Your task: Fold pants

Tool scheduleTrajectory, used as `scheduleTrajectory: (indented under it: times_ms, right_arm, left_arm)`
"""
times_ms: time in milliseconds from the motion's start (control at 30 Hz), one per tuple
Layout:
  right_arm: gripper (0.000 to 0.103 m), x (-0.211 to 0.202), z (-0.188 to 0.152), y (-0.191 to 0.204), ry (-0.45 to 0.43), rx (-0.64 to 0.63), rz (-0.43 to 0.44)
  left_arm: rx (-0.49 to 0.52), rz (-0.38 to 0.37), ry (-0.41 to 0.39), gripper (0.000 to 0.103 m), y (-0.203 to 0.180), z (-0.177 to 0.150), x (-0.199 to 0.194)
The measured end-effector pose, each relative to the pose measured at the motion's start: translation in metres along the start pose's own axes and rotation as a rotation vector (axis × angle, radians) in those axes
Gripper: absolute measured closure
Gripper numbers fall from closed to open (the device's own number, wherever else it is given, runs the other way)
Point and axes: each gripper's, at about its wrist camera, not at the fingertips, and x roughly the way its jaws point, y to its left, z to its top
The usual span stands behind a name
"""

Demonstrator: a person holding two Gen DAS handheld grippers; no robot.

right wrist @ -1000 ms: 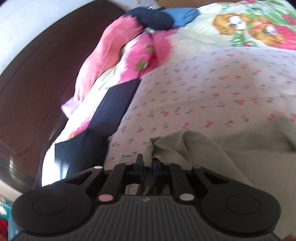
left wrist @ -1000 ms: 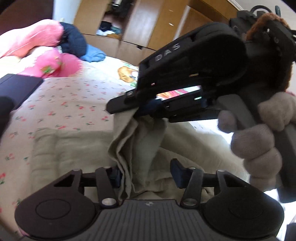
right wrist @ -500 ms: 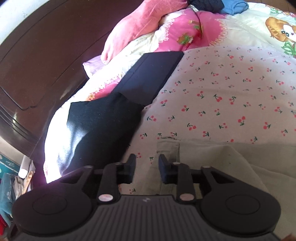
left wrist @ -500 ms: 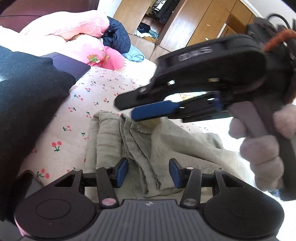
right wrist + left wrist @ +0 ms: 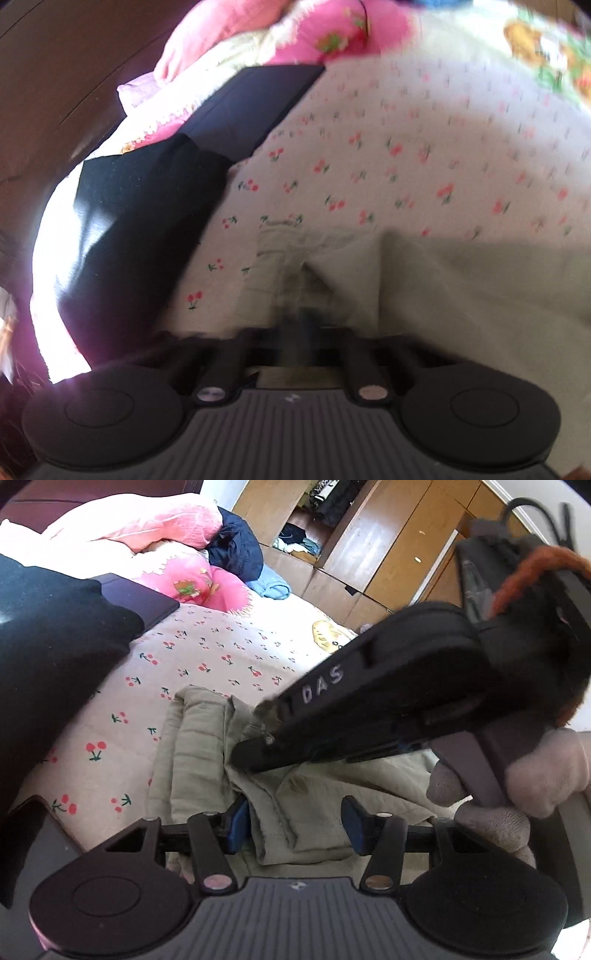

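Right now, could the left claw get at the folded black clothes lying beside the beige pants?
Probably yes. The black clothes lie on the cherry-print bedspread off to the side of the left claw, with nothing between. But beige pants fabric lies between its fingers, so it would have to draw clear first.

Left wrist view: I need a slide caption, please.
Right gripper pinches the khaki pants on the cherry-print bedspread; left gripper straddles a fold.

A cherry-print bed (image 5: pixel 207 653) carries bunched khaki pants (image 5: pixel 199 746), black garments (image 5: pixel 55 646) and pink pillows (image 5: pixel 192 583).
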Motion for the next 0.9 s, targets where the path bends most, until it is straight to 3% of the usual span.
scheduleTrajectory:
  times_ms: [133,300,400,467,600,700,767,900]
  right_arm:
    - [0.102,-0.006,-0.003,0.011,-0.017,-0.026,0.033]
    - [0.099,0.002,-0.003,0.033,-0.007,-0.084,0.050]
    - [0.094,0.012,-0.003,0.040,0.004,-0.113,0.009]
    - [0.093,0.006,-0.002,0.035,-0.025,-0.078,0.030]
    - [0.068,-0.032,-0.004,0.018,-0.117,-0.044,0.066]
    - [0.066,-0.069,-0.012,-0.002,-0.207,-0.019,0.077]
    - [0.066,-0.088,-0.020,-0.015,-0.258,0.019,0.008]
    - [0.066,-0.125,-0.052,-0.063,-0.330,0.158,-0.115]
  left_arm:
    - [-0.005,-0.005,-0.030,0.054,0.002,0.001,-0.009]
    - [0.009,0.029,-0.051,0.054,0.010,-0.001,-0.022]
    - [0.061,0.079,-0.036,0.046,0.012,-0.002,-0.025]
    - [0.084,0.089,-0.040,0.040,0.012,-0.002,-0.031]
    - [0.145,0.127,-0.056,0.031,0.006,-0.003,-0.047]
    - [0.201,0.157,-0.099,0.030,-0.007,-0.001,-0.057]
    - [0.259,0.142,-0.120,0.030,-0.022,0.002,-0.061]
    - [0.349,0.027,-0.115,0.017,-0.048,0.009,-0.045]
